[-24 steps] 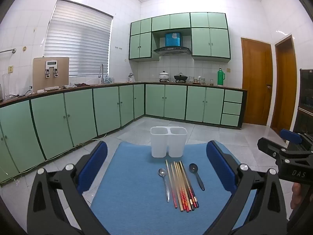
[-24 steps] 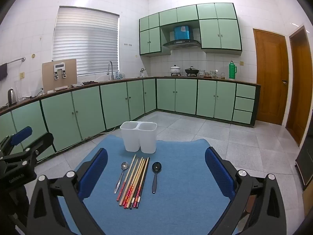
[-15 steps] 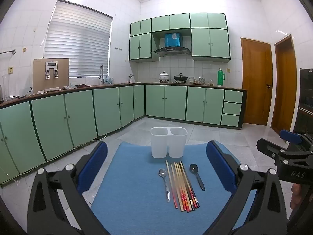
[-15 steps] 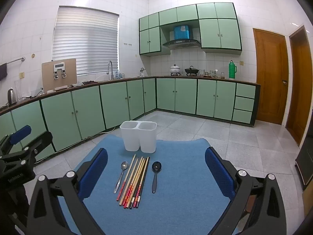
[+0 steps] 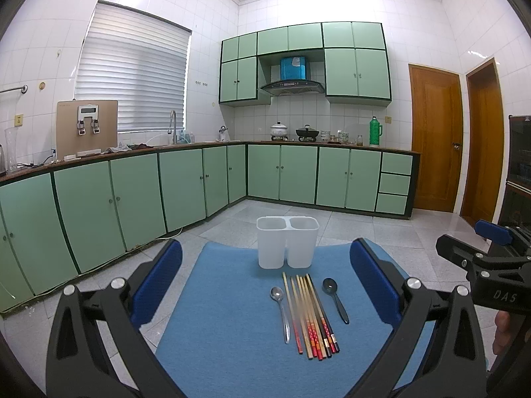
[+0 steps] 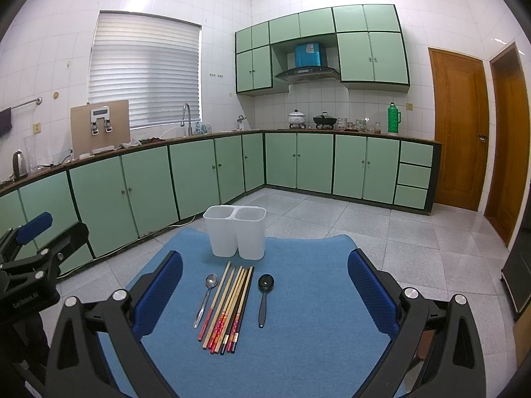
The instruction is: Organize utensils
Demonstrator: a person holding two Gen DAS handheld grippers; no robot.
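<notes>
On a blue mat [image 5: 225, 315] [image 6: 315, 325] stands a white two-compartment holder [image 5: 287, 247] [image 6: 236, 232], both wells showing nothing inside. In front of it lie a silver spoon [image 5: 280, 308] [image 6: 205, 295], a bundle of several chopsticks [image 5: 310, 315] [image 6: 229, 308] and a black spoon [image 5: 335, 298] [image 6: 264, 295]. My left gripper [image 5: 265, 278] hangs open above the mat's near part, nothing between its blue pads. My right gripper [image 6: 265, 278] is likewise open and holds nothing. Each gripper also shows at the edge of the other's view.
The mat covers a small table in a kitchen with a tiled floor [image 6: 415, 248]. Green cabinets [image 5: 132, 199] run along the left and back walls. Wooden doors [image 6: 461, 129] stand at the right. A dark cabinet [image 5: 519, 179] is at the far right.
</notes>
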